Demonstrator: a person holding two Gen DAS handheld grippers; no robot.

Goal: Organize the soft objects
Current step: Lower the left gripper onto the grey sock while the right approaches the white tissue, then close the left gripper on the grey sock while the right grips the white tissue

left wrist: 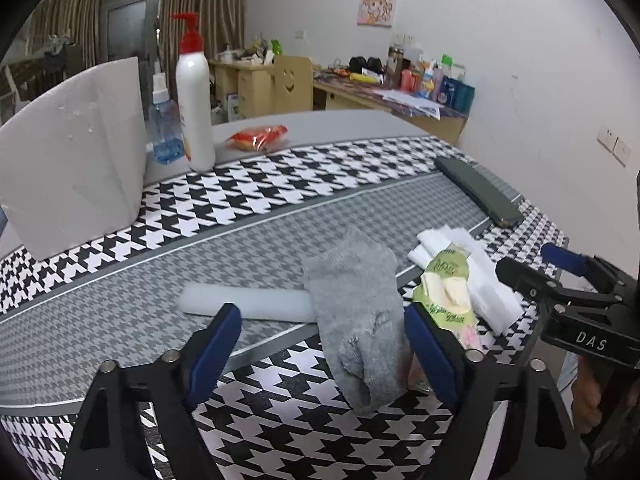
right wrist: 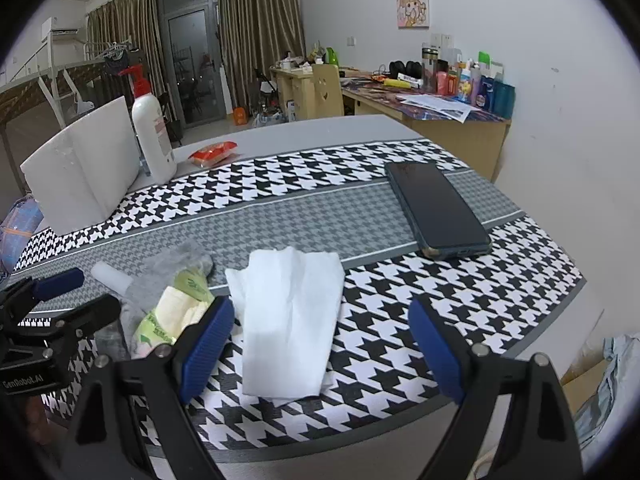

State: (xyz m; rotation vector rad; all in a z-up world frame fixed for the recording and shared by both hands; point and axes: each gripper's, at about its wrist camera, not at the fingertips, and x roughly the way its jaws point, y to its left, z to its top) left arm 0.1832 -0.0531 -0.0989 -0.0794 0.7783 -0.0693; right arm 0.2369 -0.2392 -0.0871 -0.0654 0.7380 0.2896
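The grey sock is lying crumpled on the worktop's near edge, its toe draped over a white foam bar, probably where it was dropped for sorting. The left tongs are bracketing it, released, pads not pressing. Just beside it a green tissue pack is leaning against the white cloth. The right tongs are hanging released around that cloth, likely readying a pickup. A phone is lying well apart.

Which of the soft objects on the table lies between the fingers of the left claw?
The grey sock. The white foam strip, green tissue pack and white cloth lie outside it.
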